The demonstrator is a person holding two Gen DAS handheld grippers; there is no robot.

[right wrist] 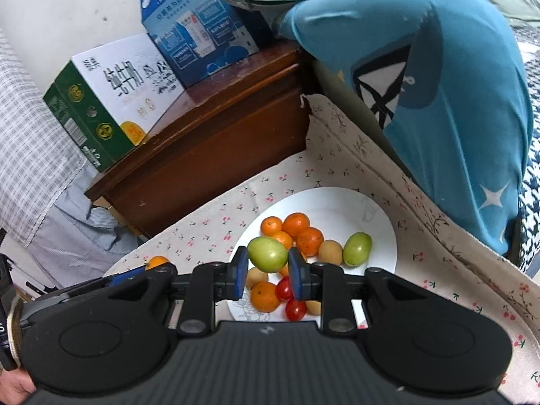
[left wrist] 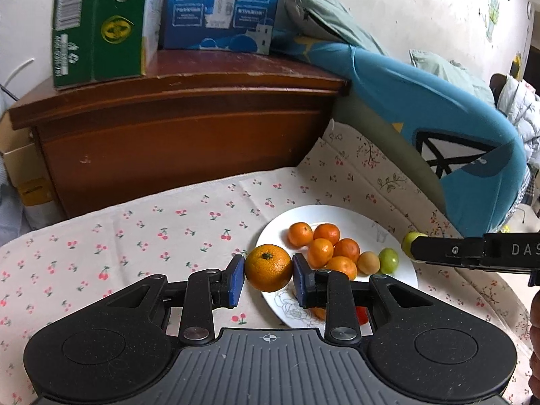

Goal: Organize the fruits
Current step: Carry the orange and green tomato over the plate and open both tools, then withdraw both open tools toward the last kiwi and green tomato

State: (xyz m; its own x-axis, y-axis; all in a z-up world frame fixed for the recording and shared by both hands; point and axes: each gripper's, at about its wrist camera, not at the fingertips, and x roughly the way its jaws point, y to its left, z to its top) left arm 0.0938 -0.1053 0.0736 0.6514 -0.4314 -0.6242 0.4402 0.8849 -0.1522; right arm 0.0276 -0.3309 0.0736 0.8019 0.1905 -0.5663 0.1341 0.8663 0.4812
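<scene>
My left gripper [left wrist: 268,276] is shut on a large orange [left wrist: 268,267], held over the near left rim of the white plate [left wrist: 337,214]. The plate carries several small tangerines [left wrist: 325,248], an apricot [left wrist: 368,262] and a green fruit [left wrist: 388,260]. My right gripper [right wrist: 266,268] is shut on a green fruit [right wrist: 267,254] above the same plate [right wrist: 378,222], which also holds tangerines [right wrist: 297,224], cherry tomatoes [right wrist: 295,309], an apricot [right wrist: 330,252] and another green fruit [right wrist: 357,249]. In the left wrist view the right gripper's finger [left wrist: 449,251] reaches in from the right with its green fruit [left wrist: 410,241].
A cherry-print cloth [left wrist: 152,236] covers the surface. Behind it stands a brown wooden cabinet [left wrist: 189,128] with a green carton [left wrist: 98,23] and a blue carton [left wrist: 222,6] on top. Blue bedding [left wrist: 438,118] piles up at the right. A person's checked sleeve [right wrist: 30,128] is at the left.
</scene>
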